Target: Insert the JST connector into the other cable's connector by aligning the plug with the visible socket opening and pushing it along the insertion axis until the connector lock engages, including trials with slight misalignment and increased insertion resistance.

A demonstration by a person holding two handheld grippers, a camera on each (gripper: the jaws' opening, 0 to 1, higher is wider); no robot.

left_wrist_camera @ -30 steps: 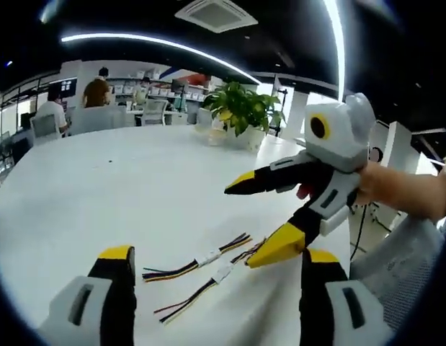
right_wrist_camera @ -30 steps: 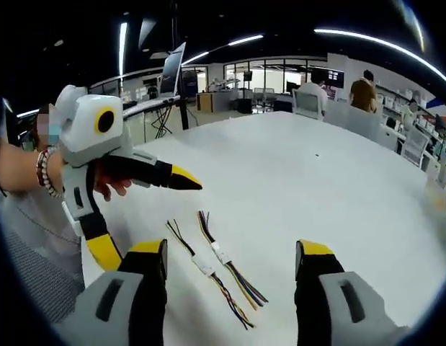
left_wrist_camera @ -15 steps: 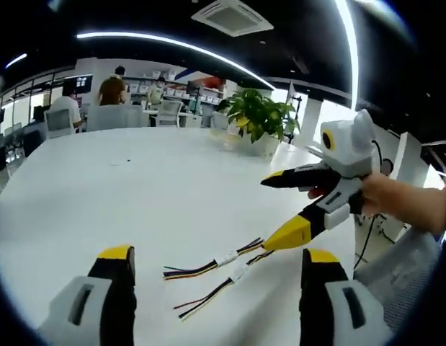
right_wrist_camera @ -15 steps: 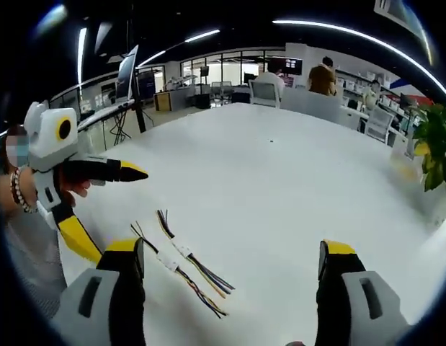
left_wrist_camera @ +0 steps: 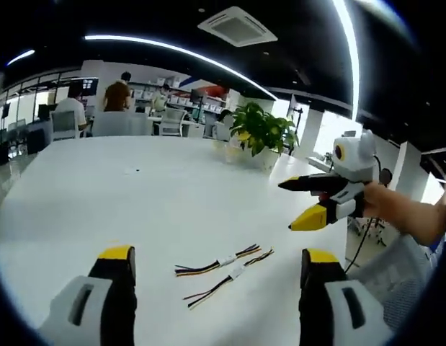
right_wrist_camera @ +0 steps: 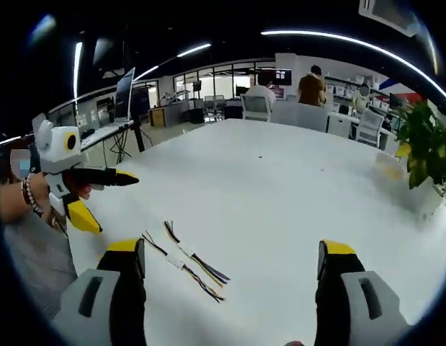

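A large white table (left_wrist_camera: 100, 187) is seen in both views, with office desks and seated people beyond its far edge. A potted plant (left_wrist_camera: 262, 130) stands at that far edge of the table. Two short cables are laid side by side on the table, near its near edge: one cable (left_wrist_camera: 215, 263) with a white connector at its middle, and a second cable (left_wrist_camera: 226, 281) just beside it, apart from it, also with a white connector. The left claw (left_wrist_camera: 215, 288) is held above the table, in front of the cables, jaws spread wide and empty. The right claw (right_wrist_camera: 226, 277) is likewise held above the table, jaws wide apart, nothing gripped.
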